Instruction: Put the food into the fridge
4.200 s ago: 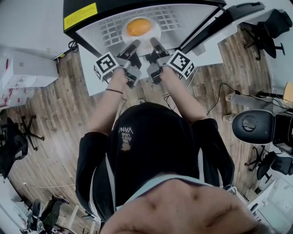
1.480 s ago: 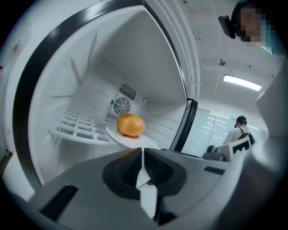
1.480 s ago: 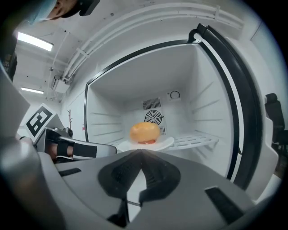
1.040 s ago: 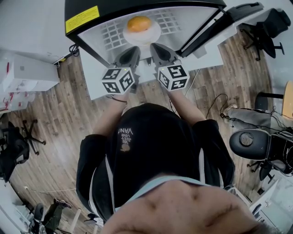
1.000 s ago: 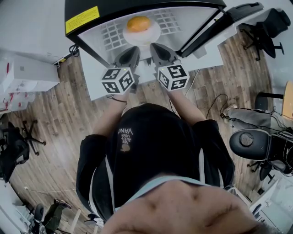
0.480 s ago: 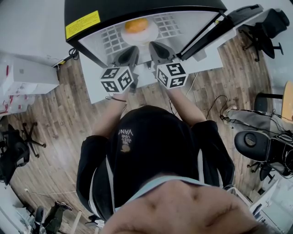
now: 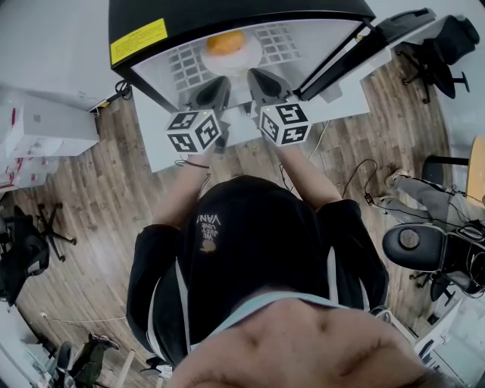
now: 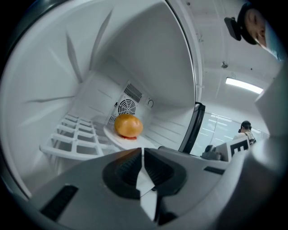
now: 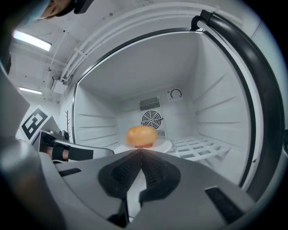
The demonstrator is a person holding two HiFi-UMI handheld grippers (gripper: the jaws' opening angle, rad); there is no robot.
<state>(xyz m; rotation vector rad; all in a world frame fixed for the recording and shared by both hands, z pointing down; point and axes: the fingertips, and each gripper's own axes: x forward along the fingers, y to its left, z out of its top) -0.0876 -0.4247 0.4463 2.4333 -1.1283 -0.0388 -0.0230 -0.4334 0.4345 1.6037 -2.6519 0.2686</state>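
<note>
The food (image 7: 226,42) sits on its white plate (image 7: 248,56) on the wire shelf (image 7: 182,64), far back inside the fridge (image 7: 227,11), in front of the fan grille. My left tongs (image 7: 213,92) and right tongs (image 7: 262,80) are both clenched on nothing, side by side at the near edge of the opening, pointing in almost level. As I judge it, the placing is done, and what is left is getting out cleanly and shutting up. I want to draw both tongs straight back toward me, keeping them level, so that neither tip catches the plate's near rim or the shelf. The door (image 7: 356,47) stands open on the right. I mean to swing it closed gently with the right tongs so the plate does not slide.
</note>
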